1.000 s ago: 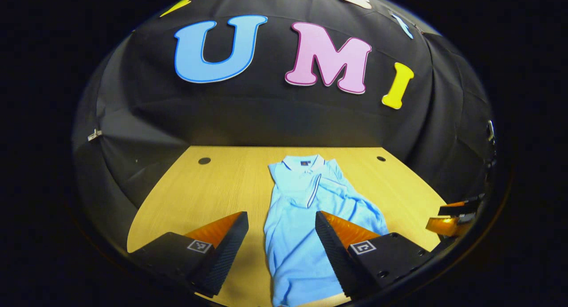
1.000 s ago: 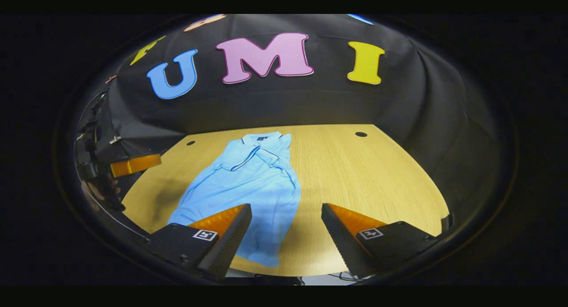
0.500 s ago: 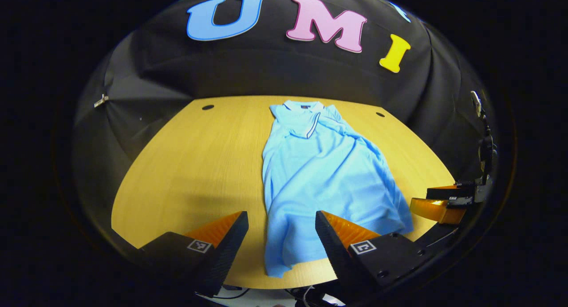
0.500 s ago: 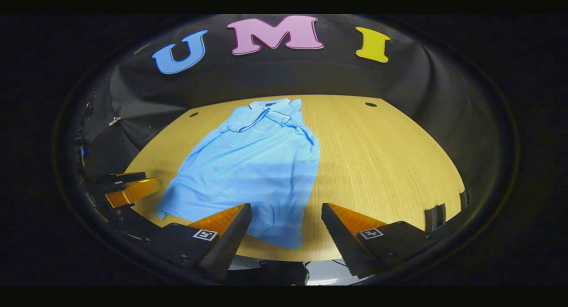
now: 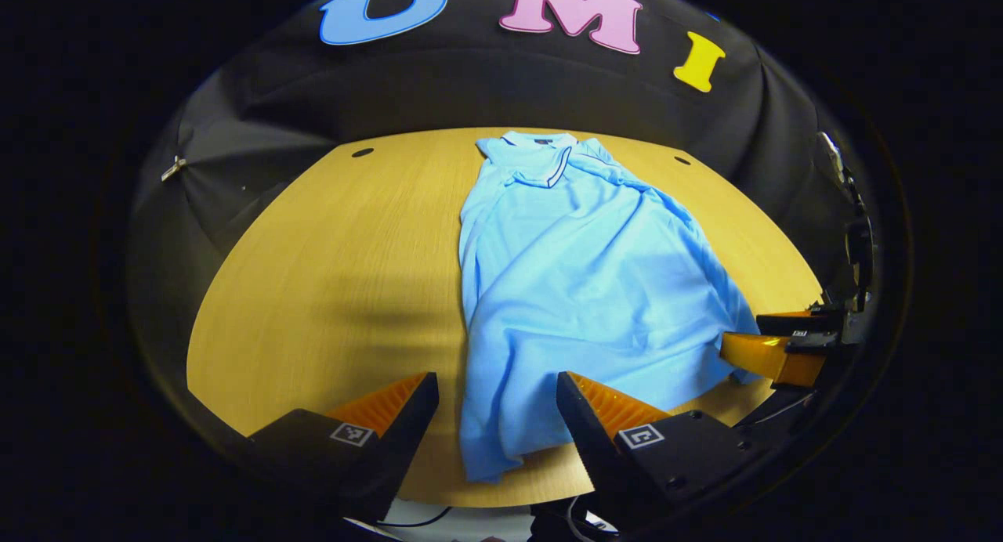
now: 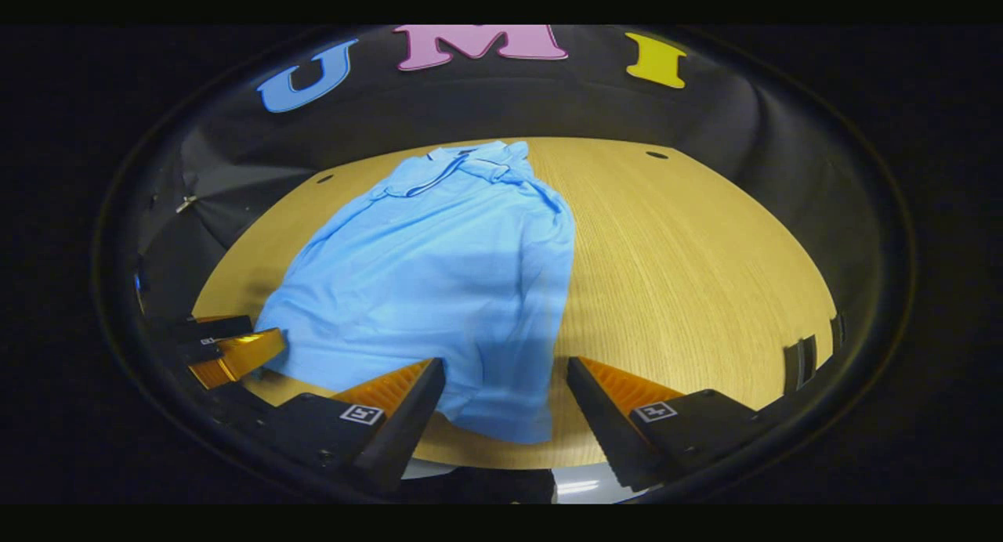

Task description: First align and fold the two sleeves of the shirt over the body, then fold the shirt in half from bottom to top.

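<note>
Light-blue shirt (image 5: 580, 283) lies flat on the wooden table (image 5: 329, 276), collar at the far end, sleeves folded in. My left claw (image 5: 497, 417) and right claw (image 6: 505, 405) hover spread above its near hem, gripping nothing.

Light falls from overhead, bright and even on the wooden tabletop (image 5: 329, 260), leaving a soft, broad shadow across its near left part. Both views are sharp, without glare, though the fisheye bows the tabletop's edges and darkens the rim.

Matt cloth shirt (image 5: 580, 276) on smooth wood-grain table (image 5: 329, 276).
</note>
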A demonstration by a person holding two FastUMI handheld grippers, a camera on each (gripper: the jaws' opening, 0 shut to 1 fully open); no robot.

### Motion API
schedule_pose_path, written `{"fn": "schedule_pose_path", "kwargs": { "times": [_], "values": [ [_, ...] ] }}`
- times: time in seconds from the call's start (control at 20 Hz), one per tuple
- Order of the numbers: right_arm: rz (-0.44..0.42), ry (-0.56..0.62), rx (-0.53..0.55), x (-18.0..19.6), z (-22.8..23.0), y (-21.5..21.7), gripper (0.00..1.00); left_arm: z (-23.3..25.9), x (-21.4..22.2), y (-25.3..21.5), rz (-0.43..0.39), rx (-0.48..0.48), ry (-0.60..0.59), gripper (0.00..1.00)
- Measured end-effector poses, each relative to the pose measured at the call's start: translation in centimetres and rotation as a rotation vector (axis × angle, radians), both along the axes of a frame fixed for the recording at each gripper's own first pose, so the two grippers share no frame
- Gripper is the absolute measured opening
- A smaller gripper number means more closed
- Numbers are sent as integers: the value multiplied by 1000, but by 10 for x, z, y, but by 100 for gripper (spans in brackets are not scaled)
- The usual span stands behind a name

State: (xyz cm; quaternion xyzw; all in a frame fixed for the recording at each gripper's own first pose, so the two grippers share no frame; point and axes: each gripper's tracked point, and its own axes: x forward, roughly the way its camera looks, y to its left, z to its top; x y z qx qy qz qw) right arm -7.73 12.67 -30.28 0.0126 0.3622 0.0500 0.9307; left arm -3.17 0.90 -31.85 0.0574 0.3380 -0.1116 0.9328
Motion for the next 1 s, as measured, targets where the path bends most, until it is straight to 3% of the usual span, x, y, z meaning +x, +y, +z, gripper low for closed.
{"fn": "schedule_pose_path", "kwargs": {
  "times": [0.25, 0.4, 0.45, 0.5, 0.55, 0.6, 0.8, 0.85, 0.9, 0.95, 1.0],
  "values": [
    [32, -4, -53, -3, -1, -1, 98, -6, 3, -8, -12, 35, 7, 98],
    [10, 5, -49, 0, -2, -6, 95, -6, 3, -15, -19, 38, 17, 79],
    [8, 6, -45, 0, -2, -6, 86, -6, 4, -20, -27, 40, 20, 76],
    [13, 9, -44, 0, -3, -6, 77, -7, 3, -22, -35, 41, 21, 67],
    [22, 13, -41, 0, -3, -4, 63, -6, 2, -28, -45, 39, 18, 62],
    [33, 15, -36, -1, -3, -2, 61, -7, 1, -30, -53, 36, 19, 45],
    [73, 25, -20, -1, -2, 6, 13, -6, 7, -38, -20, -9, 19, 15],
    [75, 27, -12, -1, -2, 6, 12, -4, 9, -39, 3, -27, 23, 12],
    [83, 30, 0, -1, -3, 8, 12, -4, 9, -38, 15, -37, 27, 4],
    [98, 36, 17, -2, -1, 10, 2, -4, 9, -39, 13, -35, 33, 8],
    [100, 39, 33, -2, 0, 8, 6, -4, 7, -40, 1, -27, 34, 7]
  ]
}}
